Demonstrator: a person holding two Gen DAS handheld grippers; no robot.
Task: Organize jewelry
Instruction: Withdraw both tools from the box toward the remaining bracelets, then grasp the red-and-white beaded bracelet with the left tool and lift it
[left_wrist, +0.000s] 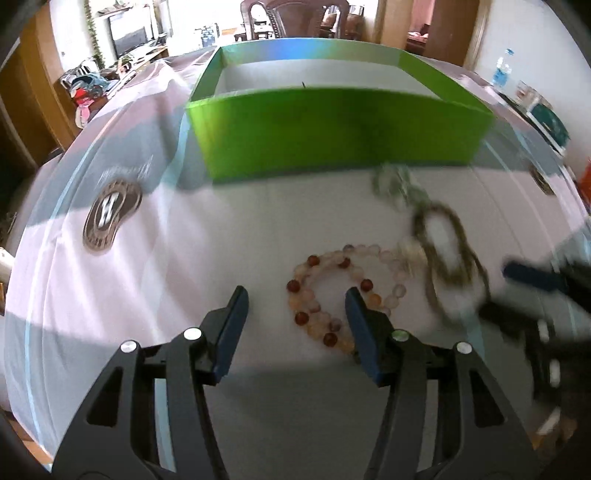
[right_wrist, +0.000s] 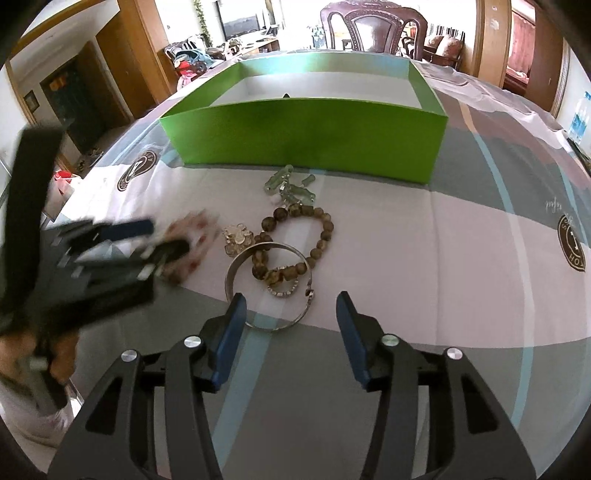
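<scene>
A bracelet of pink, white and red beads (left_wrist: 334, 258) lies on the cloth, partly between the fingers of my left gripper (left_wrist: 295, 295), which stands open just over it without pressing it. In the right wrist view, my right gripper (right_wrist: 291, 297) is open above the near edge of a silver bangle (right_wrist: 231, 273). A brown bead bracelet (right_wrist: 325, 236) overlaps the bangle, with a small silver chain (right_wrist: 284, 291) inside it. Pale green glass pieces (right_wrist: 291, 188) and a clear crystal piece (right_wrist: 238, 240) lie farther back. A green open box (right_wrist: 303, 136) stands behind them.
The box (left_wrist: 332, 133) has a white floor, and a small dark item shows just over its near wall. The patterned tablecloth (right_wrist: 480, 240) covers the table. A dark wooden chair (right_wrist: 373, 26) stands beyond the box. A hand holds the blurred left gripper (right_wrist: 166, 236) at the left.
</scene>
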